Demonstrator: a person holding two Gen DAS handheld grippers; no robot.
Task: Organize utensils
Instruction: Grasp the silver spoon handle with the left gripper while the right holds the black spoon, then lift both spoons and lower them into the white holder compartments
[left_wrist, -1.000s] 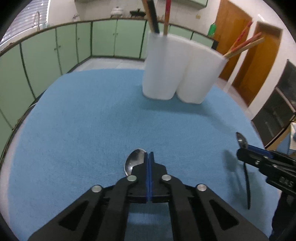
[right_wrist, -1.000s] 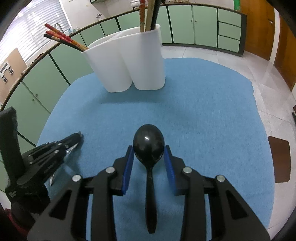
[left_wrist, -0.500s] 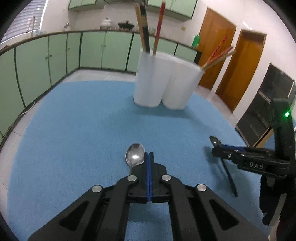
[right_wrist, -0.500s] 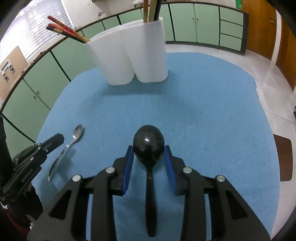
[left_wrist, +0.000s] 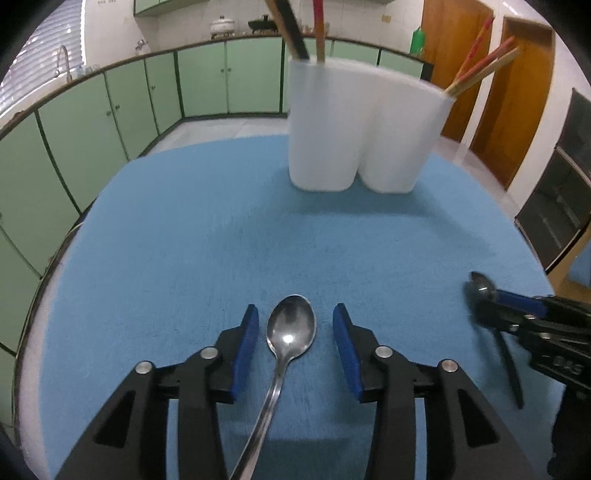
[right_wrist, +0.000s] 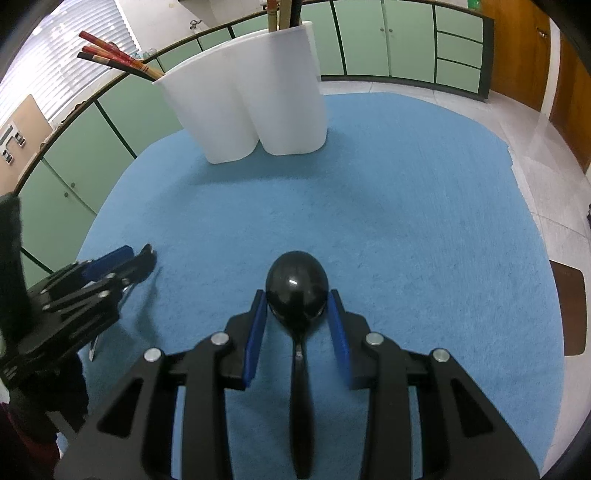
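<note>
A: Steel spoon (left_wrist: 291, 330) lies on the blue mat (left_wrist: 229, 251), bowl toward twelve o'clock, between the left gripper (left_wrist: 293, 330), whose jaws have just been opening without touching it.

B: Right gripper (right_wrist: 297, 317) brackets the black spoon (right_wrist: 296, 290) narrowly; contact is unclear. White holder (right_wrist: 258, 92) stands at twelve, presumably their destination.

Both grippers are angled steeply down toward the blue mat (left_wrist: 229, 236), side by side. The left gripper (left_wrist: 293, 326) has just been opening its jaws, and now the blue pads (left_wrist: 245, 343) stand clear on either side of the metal spoon (left_wrist: 286, 343), which lies between them with a gap on each side. The right gripper (right_wrist: 297, 310) is closed in on the bowl of the black spoon (right_wrist: 297, 286), pads (right_wrist: 255, 332) pressing it from both sides, handle running back between the black fingers. In the left view the right gripper is blurry at the edge.
</note>
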